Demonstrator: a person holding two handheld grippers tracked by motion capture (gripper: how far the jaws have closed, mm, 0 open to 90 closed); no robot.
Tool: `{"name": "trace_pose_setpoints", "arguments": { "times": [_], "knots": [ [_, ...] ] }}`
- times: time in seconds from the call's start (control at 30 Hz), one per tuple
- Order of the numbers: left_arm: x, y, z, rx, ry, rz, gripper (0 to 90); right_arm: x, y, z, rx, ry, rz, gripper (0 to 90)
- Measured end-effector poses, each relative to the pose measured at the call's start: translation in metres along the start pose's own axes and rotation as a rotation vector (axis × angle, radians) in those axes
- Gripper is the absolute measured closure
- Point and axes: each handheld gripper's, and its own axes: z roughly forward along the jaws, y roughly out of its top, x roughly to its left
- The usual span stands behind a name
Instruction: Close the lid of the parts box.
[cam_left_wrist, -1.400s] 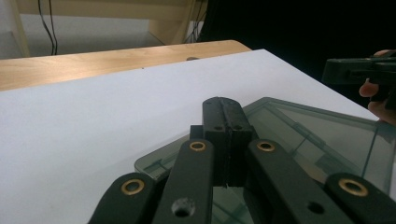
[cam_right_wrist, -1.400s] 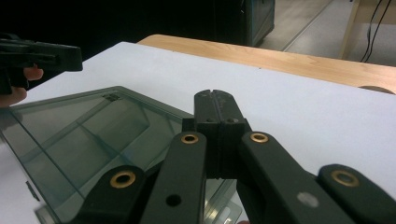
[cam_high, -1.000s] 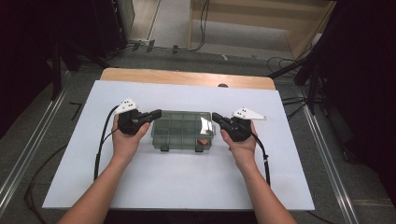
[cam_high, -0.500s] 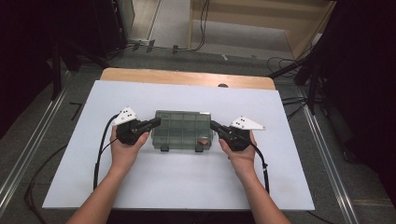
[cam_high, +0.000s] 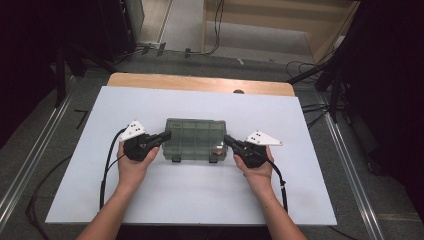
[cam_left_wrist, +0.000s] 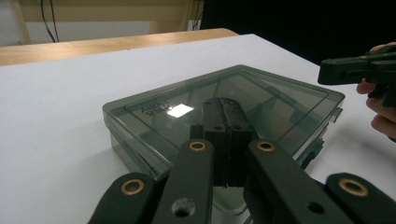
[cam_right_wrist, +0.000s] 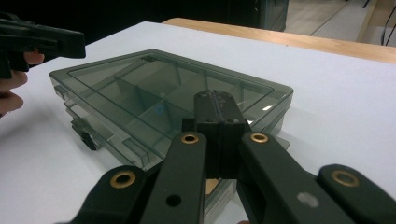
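2 hand-held grippers are seen clenched on nothing beside a smoky compartment box (cam_high: 195, 139) lying closed at the centre of the white worktop (cam_high: 200, 200). The left hand-held gripper (cam_high: 165, 136) is set at the box's 9 o'clock end, the right hand-held gripper (cam_high: 228, 140) at its 3 o'clock end, each tip just beside the lid edge.

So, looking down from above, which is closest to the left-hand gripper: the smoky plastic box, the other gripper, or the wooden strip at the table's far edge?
From the left gripper:
1. Plastic box, right beside its tips, at the table's middle.
2. Right gripper, across the box at its opposite end.
3. Wooden strip, along the table's far edge, well beyond the box.
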Motion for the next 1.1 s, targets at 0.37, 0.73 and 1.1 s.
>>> {"name": "trace_pose_setpoints", "arguments": {
  "times": [0.37,0.73,1.1],
  "knots": [
    [-0.004,-0.012,-0.002,0.017,0.000,-0.013,90.0,0.008,-0.008,0.000,0.017,0.002,-0.012,88.2],
    [-0.007,-0.020,-0.001,0.036,0.005,-0.012,90.0,0.009,-0.014,0.001,0.026,-0.001,-0.010,88.2],
    [-0.006,-0.025,-0.001,0.045,-0.004,-0.030,90.0,0.010,-0.021,0.004,0.036,-0.007,-0.012,88.2]
  ]
}}
